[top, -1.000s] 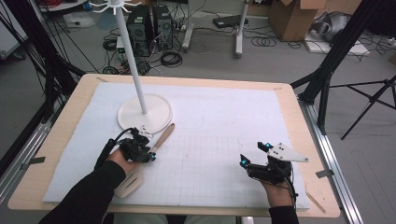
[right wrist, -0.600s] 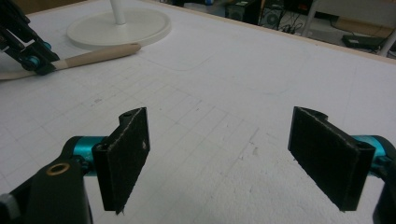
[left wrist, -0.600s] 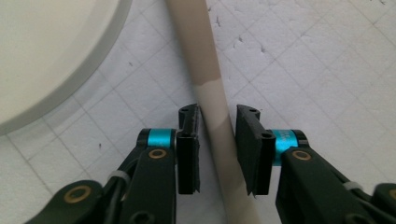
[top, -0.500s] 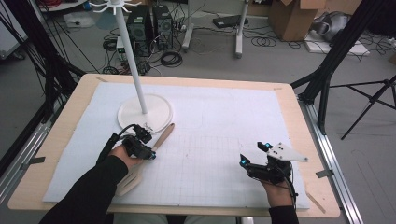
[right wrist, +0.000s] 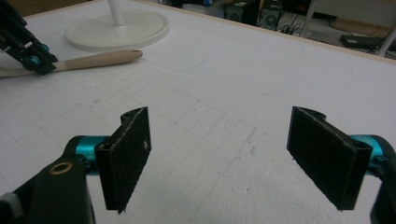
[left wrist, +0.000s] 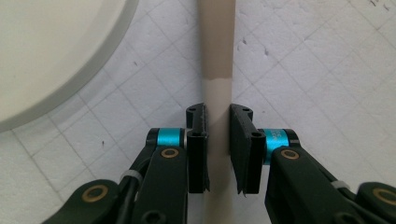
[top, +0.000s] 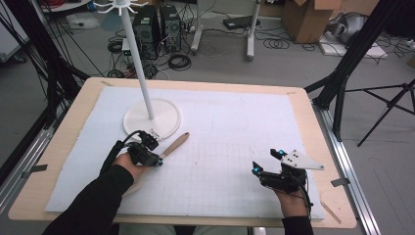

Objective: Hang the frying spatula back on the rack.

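Observation:
A wooden utensil [top: 174, 145] with a tan handle end and a paler shaft lies on the white mat, just in front of the round base [top: 164, 120] of a white pole stand. My left gripper [top: 155, 161] has just been closing, and it is shut on the utensil's shaft. In the left gripper view the shaft [left wrist: 217, 95] runs straight up between the jaws of the left gripper [left wrist: 218, 116], and both pads press on its sides. My right gripper [top: 265, 161] rests over the mat at the front right. Its jaws stand wide apart in the right gripper view [right wrist: 219, 154], with nothing between them.
The stand's white pole [top: 138, 54] rises from the base to a ring of hooks. The gridded white mat [top: 235, 117] covers most of the wooden table [top: 313, 117]. Tripod legs, cables and computer cases stand on the floor beyond the table.
Both hands stay where they were and the utensil lies in the same spot; no other difference is visible at this size.

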The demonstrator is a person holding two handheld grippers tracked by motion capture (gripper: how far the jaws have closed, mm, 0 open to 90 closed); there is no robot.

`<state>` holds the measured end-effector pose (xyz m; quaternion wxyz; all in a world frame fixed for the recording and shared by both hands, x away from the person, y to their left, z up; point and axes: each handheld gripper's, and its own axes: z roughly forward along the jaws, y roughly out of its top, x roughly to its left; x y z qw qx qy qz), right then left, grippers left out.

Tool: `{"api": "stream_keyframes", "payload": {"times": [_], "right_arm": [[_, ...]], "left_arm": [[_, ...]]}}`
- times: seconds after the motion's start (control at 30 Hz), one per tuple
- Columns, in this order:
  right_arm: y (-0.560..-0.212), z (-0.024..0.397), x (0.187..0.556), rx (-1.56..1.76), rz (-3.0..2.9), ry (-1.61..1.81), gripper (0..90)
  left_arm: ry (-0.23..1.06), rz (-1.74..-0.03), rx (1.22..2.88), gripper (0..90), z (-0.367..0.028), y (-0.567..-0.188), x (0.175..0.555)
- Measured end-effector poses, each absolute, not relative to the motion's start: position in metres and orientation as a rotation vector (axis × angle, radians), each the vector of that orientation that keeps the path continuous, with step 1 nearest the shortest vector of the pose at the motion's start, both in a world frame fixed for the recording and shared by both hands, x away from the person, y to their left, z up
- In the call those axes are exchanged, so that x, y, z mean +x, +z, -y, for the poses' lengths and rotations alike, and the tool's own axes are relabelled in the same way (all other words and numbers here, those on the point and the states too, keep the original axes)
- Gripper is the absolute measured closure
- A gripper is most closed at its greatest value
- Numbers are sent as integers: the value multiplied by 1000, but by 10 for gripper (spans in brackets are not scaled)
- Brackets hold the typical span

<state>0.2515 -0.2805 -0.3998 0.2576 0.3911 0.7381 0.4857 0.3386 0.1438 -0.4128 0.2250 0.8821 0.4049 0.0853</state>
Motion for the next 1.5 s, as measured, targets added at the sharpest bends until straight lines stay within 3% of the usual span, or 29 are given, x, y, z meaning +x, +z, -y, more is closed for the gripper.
{"api": "stream_keyframes", "payload": {"times": [0.87,1.5], "right_arm": [[-400,275,252,1056,-2021,1360,204],[-395,229,261,960,-2105,1433,183]], "left_arm": [[234,-1019,2211,772,-178,-377,312],[329,-956,2064,771,-196,-362,289]]}}
